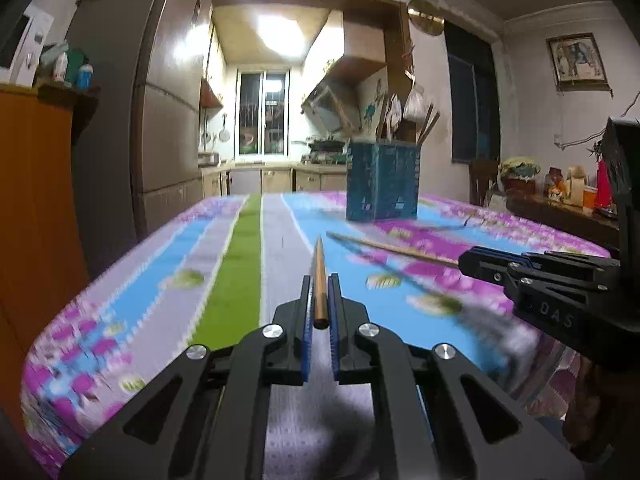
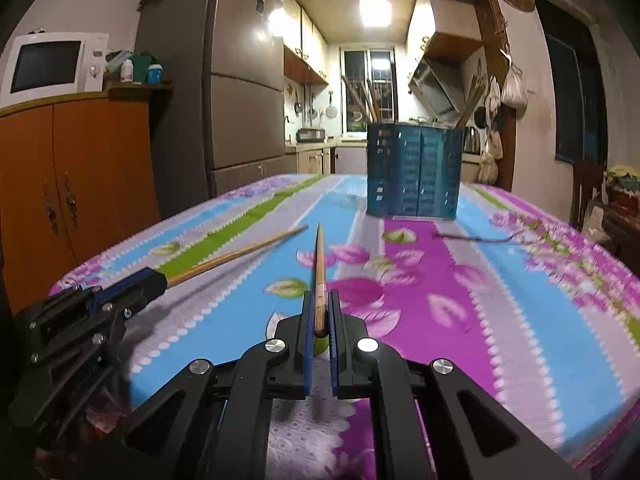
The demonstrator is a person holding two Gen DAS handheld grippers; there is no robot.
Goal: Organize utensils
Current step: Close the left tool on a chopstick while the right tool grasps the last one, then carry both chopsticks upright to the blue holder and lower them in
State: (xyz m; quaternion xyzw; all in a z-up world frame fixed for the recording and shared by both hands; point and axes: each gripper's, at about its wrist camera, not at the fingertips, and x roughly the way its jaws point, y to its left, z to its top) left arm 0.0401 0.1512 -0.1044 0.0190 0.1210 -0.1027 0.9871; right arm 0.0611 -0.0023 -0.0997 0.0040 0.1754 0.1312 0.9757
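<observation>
One chopstick (image 1: 319,276) is clamped in the left gripper (image 1: 320,304), another chopstick (image 2: 319,276) in the right gripper (image 2: 320,316). Both are aimed at the blue utensil holder (image 2: 414,170), presumably for insertion.

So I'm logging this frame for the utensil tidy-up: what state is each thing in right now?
Left claw: shut on a chopstick, tip pointing forward.
Right claw: shut on a second chopstick, also pointing forward.
Blue utensil holder: upright on the table, chopsticks already standing in it.
Floral tablecloth: spread flat over the table.
</observation>
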